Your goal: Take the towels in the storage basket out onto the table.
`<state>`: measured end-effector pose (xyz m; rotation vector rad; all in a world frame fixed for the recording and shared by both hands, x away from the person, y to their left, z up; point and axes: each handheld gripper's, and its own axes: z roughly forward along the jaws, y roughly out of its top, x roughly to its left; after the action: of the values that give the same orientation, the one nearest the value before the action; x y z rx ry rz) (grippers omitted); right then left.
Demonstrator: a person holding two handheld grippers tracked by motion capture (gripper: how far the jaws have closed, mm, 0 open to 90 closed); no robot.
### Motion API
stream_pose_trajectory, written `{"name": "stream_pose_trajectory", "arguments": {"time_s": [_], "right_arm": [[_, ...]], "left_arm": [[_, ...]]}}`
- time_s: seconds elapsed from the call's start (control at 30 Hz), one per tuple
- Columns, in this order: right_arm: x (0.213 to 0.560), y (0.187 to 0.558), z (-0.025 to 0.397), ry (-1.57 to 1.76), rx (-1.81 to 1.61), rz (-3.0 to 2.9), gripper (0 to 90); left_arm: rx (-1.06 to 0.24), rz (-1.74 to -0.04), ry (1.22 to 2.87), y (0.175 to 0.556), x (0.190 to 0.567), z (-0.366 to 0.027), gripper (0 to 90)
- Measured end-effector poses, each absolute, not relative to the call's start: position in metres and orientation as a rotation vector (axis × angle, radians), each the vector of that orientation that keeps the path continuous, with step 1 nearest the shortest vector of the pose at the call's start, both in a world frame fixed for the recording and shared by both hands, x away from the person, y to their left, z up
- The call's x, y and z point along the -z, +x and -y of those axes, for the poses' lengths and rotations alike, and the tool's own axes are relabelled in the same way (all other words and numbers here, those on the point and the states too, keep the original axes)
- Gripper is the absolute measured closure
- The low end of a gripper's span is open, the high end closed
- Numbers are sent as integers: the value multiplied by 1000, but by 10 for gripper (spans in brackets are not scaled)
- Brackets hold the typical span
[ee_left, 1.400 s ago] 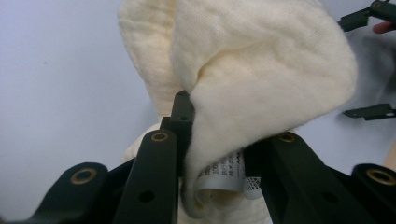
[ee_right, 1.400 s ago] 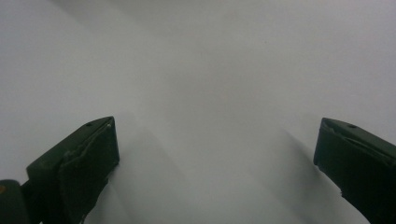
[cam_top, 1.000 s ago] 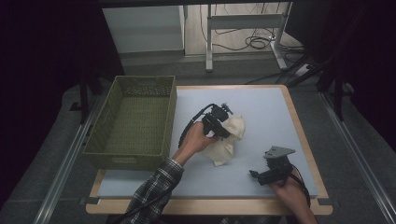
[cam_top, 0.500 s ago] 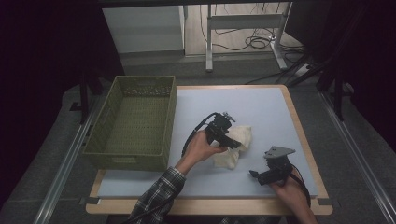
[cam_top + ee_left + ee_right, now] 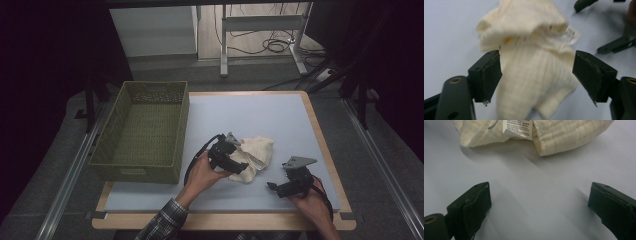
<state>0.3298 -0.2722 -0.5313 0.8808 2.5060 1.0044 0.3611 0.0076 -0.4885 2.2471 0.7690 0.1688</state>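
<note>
A crumpled cream cloth (image 5: 259, 151) lies on the pale blue mat near the table's middle. My left gripper (image 5: 238, 162) sits at the cloth's left edge. In the left gripper view it (image 5: 536, 75) is open, with the cloth (image 5: 531, 75) lying between its wide-apart jaws and a white label (image 5: 571, 33) at the cloth's far side. My right gripper (image 5: 274, 187) rests low near the front right of the mat, apart from the cloth. It (image 5: 539, 200) is open over bare mat, with the cloth (image 5: 569, 132) and its label (image 5: 517, 126) just ahead.
A green woven basket (image 5: 107, 152) stands on the table's left side, its inside bare. The wooden table edge (image 5: 320, 135) frames the mat. Dark floor, cables and a desk frame (image 5: 260, 25) lie beyond the far edge.
My left gripper has moved toward the person, down along the cloth's left side, and the cloth has shifted slightly. The right gripper has stayed put.
</note>
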Motion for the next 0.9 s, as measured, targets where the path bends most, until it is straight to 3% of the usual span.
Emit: {"name": "stream_pose_trajectory", "arguments": {"time_s": [0.23,0.4,0.6,0.9], "right_arm": [[530,329,273,856,-1031,-2513,120],[530,328,274,866,-1050,-2498,197],[528,328,278,885,-1066,-2482,313],[518,332,289,929,-1132,-2513,501]], "left_arm": [[-267,-788,2220,342,511,-24,317],[-223,-812,2201,345,525,-30,203],[-269,-802,2213,349,541,-31,98],[-283,-805,2212,347,543,-29,92]]}}
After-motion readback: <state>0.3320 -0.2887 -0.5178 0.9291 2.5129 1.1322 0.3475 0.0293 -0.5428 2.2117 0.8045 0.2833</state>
